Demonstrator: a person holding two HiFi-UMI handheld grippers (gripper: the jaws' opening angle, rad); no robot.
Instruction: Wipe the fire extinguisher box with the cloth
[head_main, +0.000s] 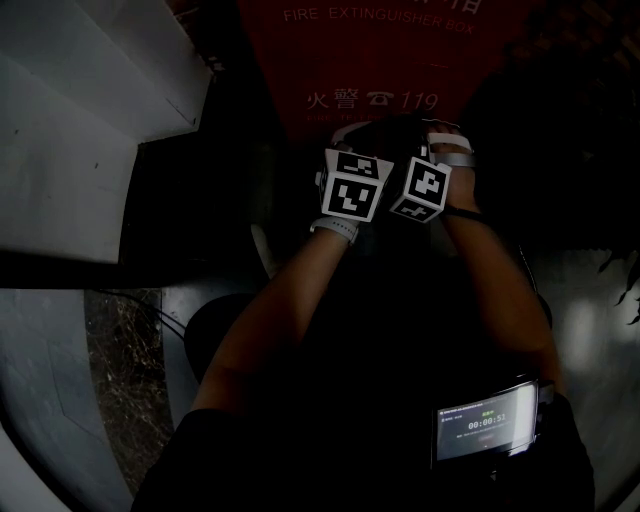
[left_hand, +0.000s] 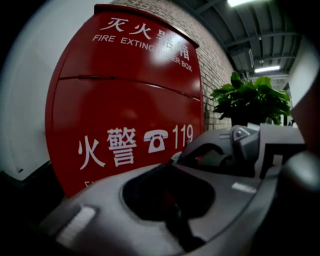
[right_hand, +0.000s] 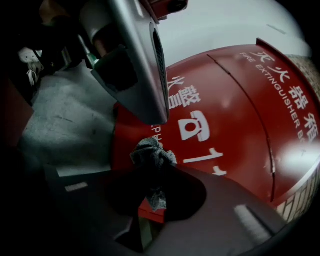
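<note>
Cloth (right_hand: 152, 152) before fire extinguisher box (right_hand: 240, 115), plant (left_hand: 252, 97) right

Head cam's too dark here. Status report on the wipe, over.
Right claw shut on cloth. Left claw shut, nothing seen in it, close beside. Fire extinguisher box front just ahead; contact unclear. Nothing blocking.

A leafy green plant (left_hand: 250, 97) stands at the far right before a brick wall (left_hand: 212, 60), strip lamps (left_hand: 267, 69) glow on the ceiling above it, a white stepped surface (head_main: 70, 130) fills the left, speckled stone flooring (head_main: 120, 370) lies near left, and a small lit screen (head_main: 485, 432) shows near right.
</note>
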